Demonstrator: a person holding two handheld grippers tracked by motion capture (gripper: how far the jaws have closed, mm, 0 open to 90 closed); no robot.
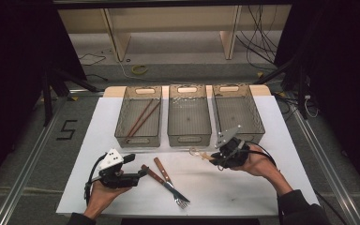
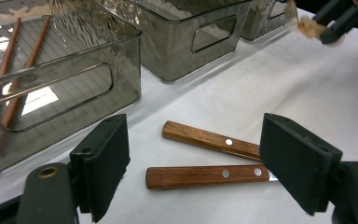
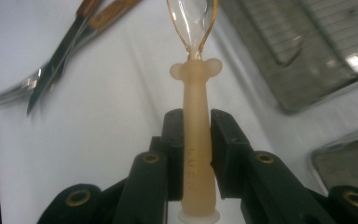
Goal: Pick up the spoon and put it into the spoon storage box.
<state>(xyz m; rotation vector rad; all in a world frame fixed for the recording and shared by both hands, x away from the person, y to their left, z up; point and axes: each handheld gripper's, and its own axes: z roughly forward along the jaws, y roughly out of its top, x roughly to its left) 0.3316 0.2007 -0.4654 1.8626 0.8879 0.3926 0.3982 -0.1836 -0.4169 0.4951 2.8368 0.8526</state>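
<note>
The right gripper (image 3: 196, 154) is pinching the spoon's peach handle (image 3: 196, 140); keep it level toward the bins at upper frame. The left gripper's (image 2: 193, 172) jaws are standing spread.

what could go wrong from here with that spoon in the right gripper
1. The right gripper pinches the spoon by its thin handle alone, with the bowl sticking far out, so it might pivot or slip.
2. The three bins stand close side by side, so it could drop into the wrong one, such as the bin with the chopsticks.
3. The open left gripper sits by the knife and fork handles and might nudge them.
</note>
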